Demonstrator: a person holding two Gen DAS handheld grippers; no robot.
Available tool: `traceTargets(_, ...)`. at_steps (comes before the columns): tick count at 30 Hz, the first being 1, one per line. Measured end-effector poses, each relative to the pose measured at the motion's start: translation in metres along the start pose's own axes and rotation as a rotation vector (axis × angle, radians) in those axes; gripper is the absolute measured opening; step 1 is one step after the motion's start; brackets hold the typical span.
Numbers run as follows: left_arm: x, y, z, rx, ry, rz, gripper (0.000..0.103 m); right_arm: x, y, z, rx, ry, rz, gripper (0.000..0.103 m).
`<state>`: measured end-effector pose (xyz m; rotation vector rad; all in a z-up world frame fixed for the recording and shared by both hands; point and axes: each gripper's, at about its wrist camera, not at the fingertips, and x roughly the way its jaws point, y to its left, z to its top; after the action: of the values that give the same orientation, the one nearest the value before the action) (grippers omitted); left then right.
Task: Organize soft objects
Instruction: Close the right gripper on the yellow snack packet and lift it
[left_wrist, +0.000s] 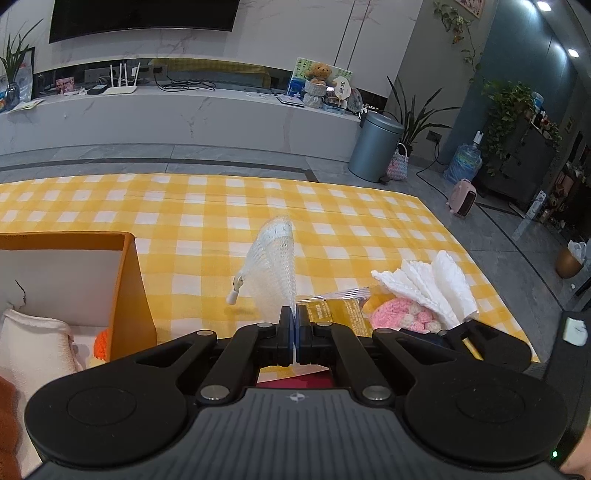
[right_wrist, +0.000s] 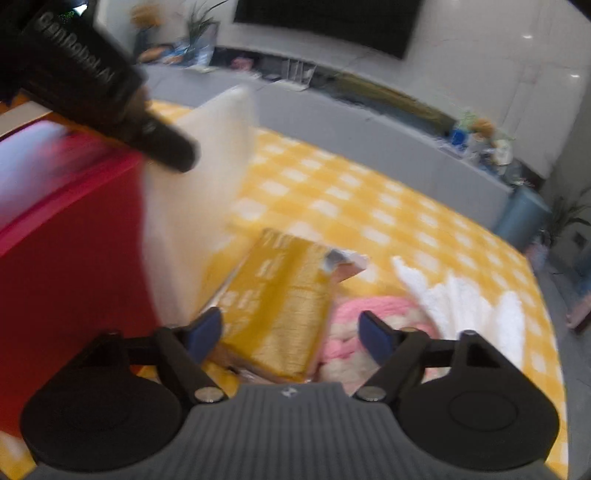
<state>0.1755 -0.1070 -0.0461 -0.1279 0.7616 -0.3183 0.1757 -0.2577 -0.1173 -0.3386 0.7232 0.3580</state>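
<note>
The left gripper (left_wrist: 295, 325) has its black fingers (left_wrist: 285, 321) pressed together on the lower edge of a white translucent mesh pouch (left_wrist: 275, 266), which stands up from the pinch above the yellow-and-white checked cloth (left_wrist: 207, 214) covering the worktop. A small white toggle (left_wrist: 233, 295) dangles from the pouch's left side.

To the left of that gripper sits an open orange cardboard box with a white interior (left_wrist: 127, 288); inside it lie a cream fleecy cloth (left_wrist: 33, 343) and a small orange knitted item (left_wrist: 101, 343). Just right of the fingers is a flat gold foil packet (left_wrist: 341, 314), beside it a pink and cream crocheted piece (left_wrist: 400, 315), and touching that from behind, a crumpled white cloth (left_wrist: 439, 284).

The right gripper (right_wrist: 291, 328) hovers with its blue-padded fingers (right_wrist: 205, 328) spread wide on either side of the packet's (right_wrist: 288, 295) near end, not touching it as far as the blurred right wrist view shows. The crocheted piece (right_wrist: 354, 332) lies under the right finger, with the white cloth (right_wrist: 461, 299) past it. A red box wall (right_wrist: 66, 258) fills the left of this view; the left gripper's body (right_wrist: 92, 81) and the pale pouch (right_wrist: 207, 177) show above.

Farther off are a grey pedal bin (left_wrist: 375, 146) on the tiled floor and a dark television (left_wrist: 144, 16).
</note>
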Motion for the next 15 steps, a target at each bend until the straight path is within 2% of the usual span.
traceTargets(3,0.0,-0.001,0.0,0.003,0.001,0.002,0.001,0.009,-0.017,0.001,0.135,0.037,0.008,0.089)
traceTargets(5,0.0,-0.001,0.0,0.003,0.002,0.004,0.001,0.011,-0.018,0.001,0.149,0.035,0.01,0.089)
traceTargets(6,0.0,-0.001,0.0,0.002,0.003,0.005,0.001,0.011,-0.017,0.002,0.146,0.037,0.012,0.085)
traceTargets(9,0.0,-0.001,0.0,0.002,0.002,0.007,0.001,0.004,-0.012,0.005,0.119,0.028,0.052,0.04)
traceTargets(10,0.0,-0.001,-0.001,0.002,0.0,0.006,0.001,0.002,-0.011,0.007,0.118,0.04,0.056,0.031)
traceTargets(15,0.0,-0.001,0.0,0.006,0.003,0.007,0.001,-0.013,-0.017,0.001,0.182,0.129,0.109,0.026)
